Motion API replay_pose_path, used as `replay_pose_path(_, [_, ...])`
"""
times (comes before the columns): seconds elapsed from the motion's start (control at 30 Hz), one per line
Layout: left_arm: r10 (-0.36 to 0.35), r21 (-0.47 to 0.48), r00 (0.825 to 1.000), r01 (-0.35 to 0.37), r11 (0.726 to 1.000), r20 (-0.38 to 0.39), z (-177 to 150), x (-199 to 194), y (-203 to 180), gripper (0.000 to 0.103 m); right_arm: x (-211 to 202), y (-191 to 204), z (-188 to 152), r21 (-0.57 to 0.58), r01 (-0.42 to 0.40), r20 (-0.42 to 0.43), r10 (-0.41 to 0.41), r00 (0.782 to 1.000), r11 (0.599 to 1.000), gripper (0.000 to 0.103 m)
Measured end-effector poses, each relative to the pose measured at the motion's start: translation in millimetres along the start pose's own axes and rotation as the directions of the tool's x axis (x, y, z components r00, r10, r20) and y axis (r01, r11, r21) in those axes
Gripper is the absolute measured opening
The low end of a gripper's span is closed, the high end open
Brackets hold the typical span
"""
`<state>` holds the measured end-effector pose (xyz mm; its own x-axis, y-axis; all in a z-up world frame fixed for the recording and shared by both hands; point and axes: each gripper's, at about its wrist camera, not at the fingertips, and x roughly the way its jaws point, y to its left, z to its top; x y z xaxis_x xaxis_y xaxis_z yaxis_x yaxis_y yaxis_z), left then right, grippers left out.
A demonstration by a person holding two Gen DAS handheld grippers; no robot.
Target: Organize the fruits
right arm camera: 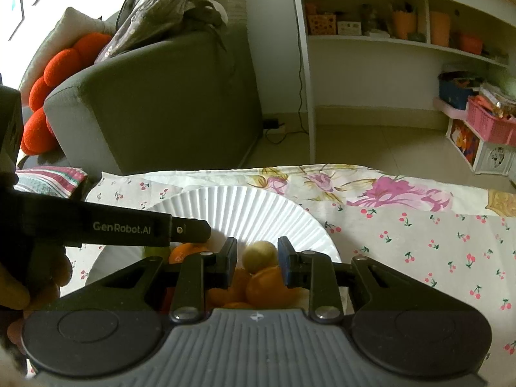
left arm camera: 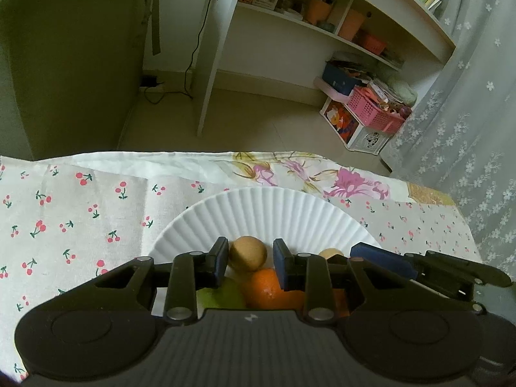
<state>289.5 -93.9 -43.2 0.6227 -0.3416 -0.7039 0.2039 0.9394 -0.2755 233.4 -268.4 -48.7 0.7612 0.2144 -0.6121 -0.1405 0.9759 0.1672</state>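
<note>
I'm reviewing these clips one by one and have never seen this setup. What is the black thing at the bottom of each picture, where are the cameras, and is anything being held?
There is no robot here. A person holds a pair of tongs in each hand, and a wide-angle camera on each pair looks forward along its two fingers. The black body at the bottom is the tool itself. One picture looks out from the left tongs, the other from the right tongs.

Below them a fluted white plate sits on a cherry-print cloth. It holds an orange, a green fruit and small tan fruits.

Both tongs are nearly shut. A tan fruit shows between each pair of tips, but I cannot tell whether it is pinched or just lying behind them.
</note>
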Motion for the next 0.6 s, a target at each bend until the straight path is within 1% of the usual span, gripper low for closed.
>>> replay_pose_path(0.1, [-0.006, 0.001, 1.000, 0.006, 1.000, 0.013, 1.7, -5.8, -0.6, 0.023, -3.1, -6.9, 3.1, 0.049, -0.013, 0.010, 0.013, 1.000, 0.999, 0.027])
replay_pose_path(0.17, [-0.008, 0.002, 1.000, 0.008, 1.000, 0.023, 2.4, -11.0, -0.4, 0.029, -5.8, -14.2, 5.1, 0.103, -0.024, 0.019, 0.023, 1.000, 0.994, 0.027])
replay_pose_path(0.23, [-0.011, -0.003, 0.999, 0.011, 1.000, 0.033, 2.8, -16.8, 0.5, 0.031, -8.0, -20.0, 6.8, 0.140, -0.021, 0.026, 0.018, 0.999, 0.990, 0.027])
replay_pose_path(0.33, [-0.017, -0.018, 0.999, 0.018, 1.000, 0.049, 1.6, -29.2, 4.7, 0.033, -13.9, -21.3, 8.7, 0.155, -0.013, 0.042, 0.006, 0.999, 0.988, 0.027])
replay_pose_path(0.43, [-0.015, -0.034, 0.998, 0.017, 0.999, 0.066, -2.5, -43.9, 9.3, 0.033, -19.9, -20.1, 12.1, 0.168, -0.031, 0.061, 0.021, 0.998, 0.985, 0.027])
replay_pose_path(0.5, [0.010, -0.030, 0.997, -0.008, 1.000, 0.074, -6.7, -56.0, 10.9, 0.036, -23.9, -14.8, 14.5, 0.162, -0.038, 0.068, 0.027, 0.997, 0.986, 0.027])
replay_pose_path(0.57, [0.061, -0.018, 0.995, -0.059, 0.998, 0.083, -11.9, -67.3, 11.7, 0.040, -26.3, -9.2, 15.5, 0.147, -0.040, 0.071, 0.030, 0.997, 0.988, 0.027])
replay_pose_path(0.6, [0.083, -0.011, 0.993, -0.082, 0.997, 0.086, -14.9, -72.1, 11.5, 0.041, -26.9, -6.5, 15.6, 0.143, -0.036, 0.065, 0.027, 0.998, 0.989, 0.027])
